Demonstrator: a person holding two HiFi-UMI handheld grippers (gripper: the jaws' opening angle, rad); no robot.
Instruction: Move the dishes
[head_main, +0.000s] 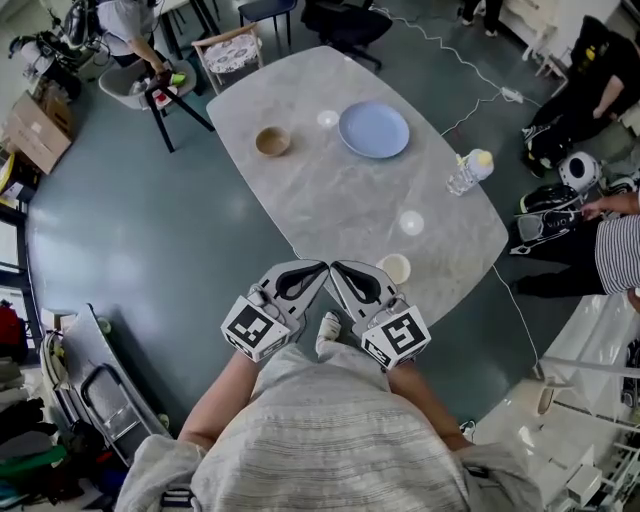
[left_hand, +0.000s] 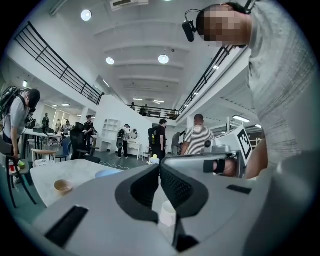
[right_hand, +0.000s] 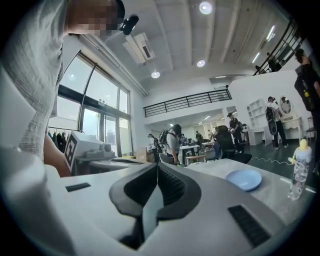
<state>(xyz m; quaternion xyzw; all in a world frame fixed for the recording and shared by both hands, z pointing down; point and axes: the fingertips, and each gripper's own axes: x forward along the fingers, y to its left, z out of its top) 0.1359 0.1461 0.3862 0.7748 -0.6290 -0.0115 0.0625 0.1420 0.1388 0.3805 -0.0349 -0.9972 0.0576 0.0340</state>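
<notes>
While both pairs of jaws are pressed together with nothing between them, the left gripper (left_hand: 159, 169) and the right gripper (right_hand: 157, 167) are side by side at the near edge of the grey marble table (head_main: 330, 210), with their tips almost meeting. Each gripper carries a marker cube (head_main: 257, 328) with black-and-white squares. A small cream cup (head_main: 395, 268) stands just beside the right gripper. Farther along the table are a light blue plate (head_main: 373, 129), a wooden bowl (head_main: 272, 141) and a clear bottle (head_main: 468, 172) with a yellow cap.

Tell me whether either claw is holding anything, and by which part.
Nothing is held. The left claw and the right claw are both shut with nothing between their jaws.
</notes>
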